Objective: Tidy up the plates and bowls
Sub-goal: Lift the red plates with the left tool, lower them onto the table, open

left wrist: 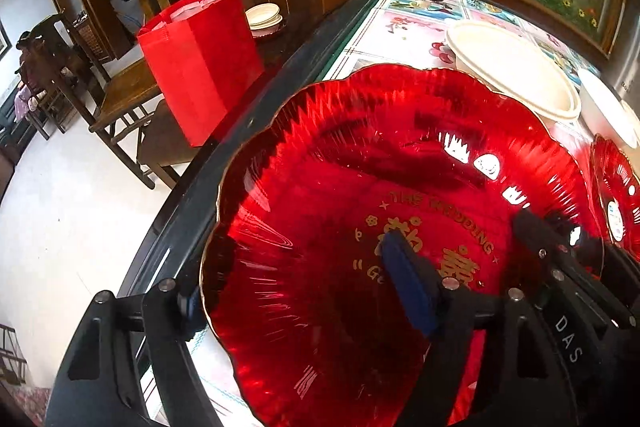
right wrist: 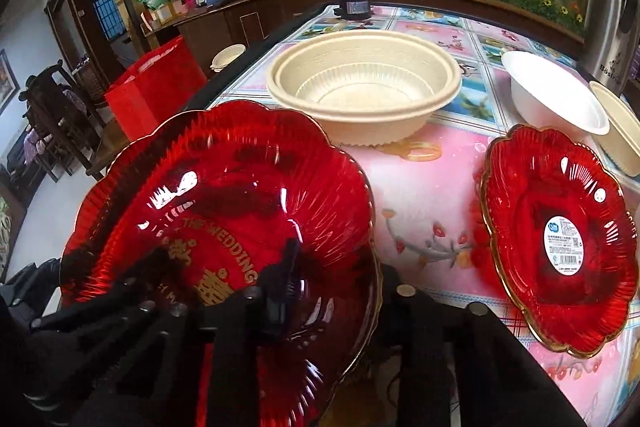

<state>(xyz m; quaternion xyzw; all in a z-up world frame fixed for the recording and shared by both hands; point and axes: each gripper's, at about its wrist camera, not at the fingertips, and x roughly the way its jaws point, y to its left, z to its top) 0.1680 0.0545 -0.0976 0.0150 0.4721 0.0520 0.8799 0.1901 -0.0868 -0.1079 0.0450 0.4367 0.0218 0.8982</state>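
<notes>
A large red scalloped plate (left wrist: 360, 187) with gold "THE WEDDING" lettering fills the left wrist view and shows in the right wrist view (right wrist: 240, 187). My left gripper (left wrist: 304, 291) grips its near-left rim, one finger above and one below. My right gripper (right wrist: 332, 291) grips the plate's right rim; one finger shows through the red plastic. A second red plate (right wrist: 560, 239) with a white label lies flat at the right. Stacked beige bowls (right wrist: 364, 83) sit behind, also in the left wrist view (left wrist: 516, 75). A white bowl (right wrist: 556, 95) lies tilted at the far right.
The table has a floral cloth (right wrist: 424, 187) and a dark edge (left wrist: 224, 163). A red bag (left wrist: 200, 63) stands on a wooden chair left of the table. More bowls (left wrist: 264, 17) sit on a side surface. A steel thermos (right wrist: 612, 27) and a small black motor (right wrist: 354, 3) stand at the back.
</notes>
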